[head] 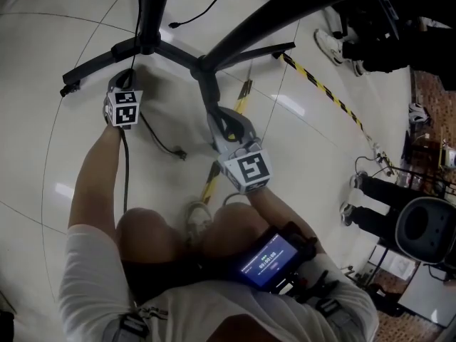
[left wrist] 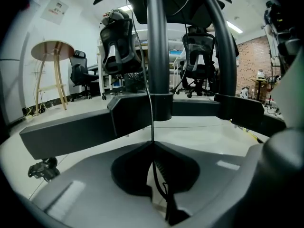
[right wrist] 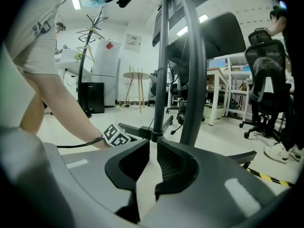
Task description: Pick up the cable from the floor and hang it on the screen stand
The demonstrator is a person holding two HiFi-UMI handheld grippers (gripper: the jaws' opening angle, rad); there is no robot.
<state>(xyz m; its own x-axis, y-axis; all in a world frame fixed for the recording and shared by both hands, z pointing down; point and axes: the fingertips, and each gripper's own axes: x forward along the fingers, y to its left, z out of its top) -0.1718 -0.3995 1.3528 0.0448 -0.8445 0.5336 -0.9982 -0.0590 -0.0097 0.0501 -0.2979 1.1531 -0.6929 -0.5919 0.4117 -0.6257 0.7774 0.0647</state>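
Left claw: grey moulded-plastic left gripper (head: 125, 77) (left wrist: 153, 146) with a white cube of square black markers on its back. The dark ribbed pads are pressed together and pinch the cable right at the tips.
Cable: thin black round-sheathed cable (head: 158, 140) (left wrist: 152, 109). One stretch trails from the left gripper across the floor to a small plug end, which lies between the two grippers in front of the person's knees. In the left gripper view it rises out of the jaw tips as a fine, near-straight line in front of the pole, and its upper end runs out of frame.
Right claw: matching grey right gripper (head: 222, 123) (right wrist: 153, 148) with the same marker cube. The pads stand a narrow slot apart with bare floor showing through and nothing between them. It sits just beside the stand's curved tube, and I cannot tell whether it touches.
Stand: matte black metal screen stand (head: 147, 20) (left wrist: 157, 56) (right wrist: 161, 80). It has a round upright pole, a second curved tube and flat box-section legs splayed low over the floor. There is a small black castor (left wrist: 43, 169) under one leg end.
Floor: glossy pale tile floor (head: 71, 155) with thin joint lines and light glare.
Tape: yellow-and-black striped strip (head: 328, 95) lying flat, angled away from the stand's base.
Person: crouched, with bare forearms and a pale short-sleeved top. A dark device with a lit blue screen (head: 269, 261) sits at the waist.
Background: round-topped wooden table on thin legs (left wrist: 52, 49) and black mesh-back office chairs (left wrist: 118, 42), well apart from the stand.
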